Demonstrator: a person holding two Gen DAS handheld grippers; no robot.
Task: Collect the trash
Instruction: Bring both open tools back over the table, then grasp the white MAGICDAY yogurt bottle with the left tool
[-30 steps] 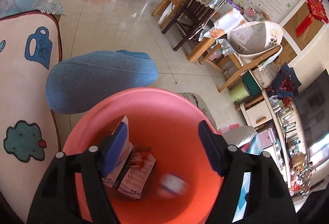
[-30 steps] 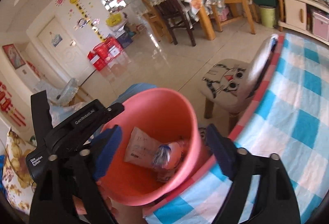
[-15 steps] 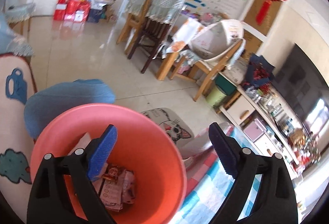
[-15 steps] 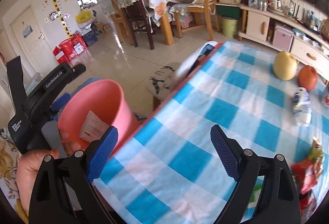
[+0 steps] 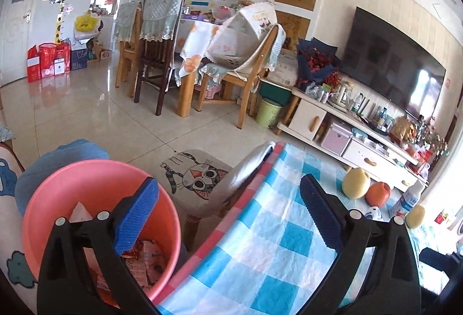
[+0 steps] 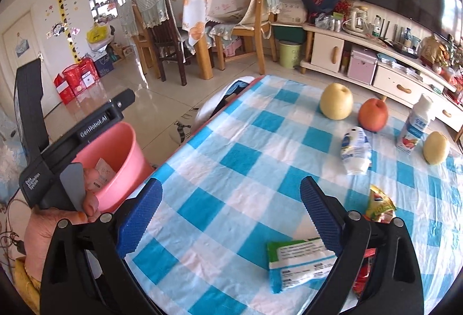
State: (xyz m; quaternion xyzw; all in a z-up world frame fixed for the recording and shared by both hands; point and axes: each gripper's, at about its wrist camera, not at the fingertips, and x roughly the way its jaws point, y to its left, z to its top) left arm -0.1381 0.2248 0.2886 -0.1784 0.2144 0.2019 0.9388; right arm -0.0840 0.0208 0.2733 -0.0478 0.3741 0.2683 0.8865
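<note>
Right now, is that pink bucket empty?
No, the pink bucket holds several wrappers, seen past the open left gripper.

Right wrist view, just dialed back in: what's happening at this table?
Trash collection is under way. The pink bucket beside the checkered table already holds wrappers. The right gripper is open and empty over the cloth, nearest a green-and-white packet and a yellow snack wrapper. The left gripper, also open and empty, hovers by the bucket. A small lying bottle, an upright bottle and fruit sit farther back.
</note>
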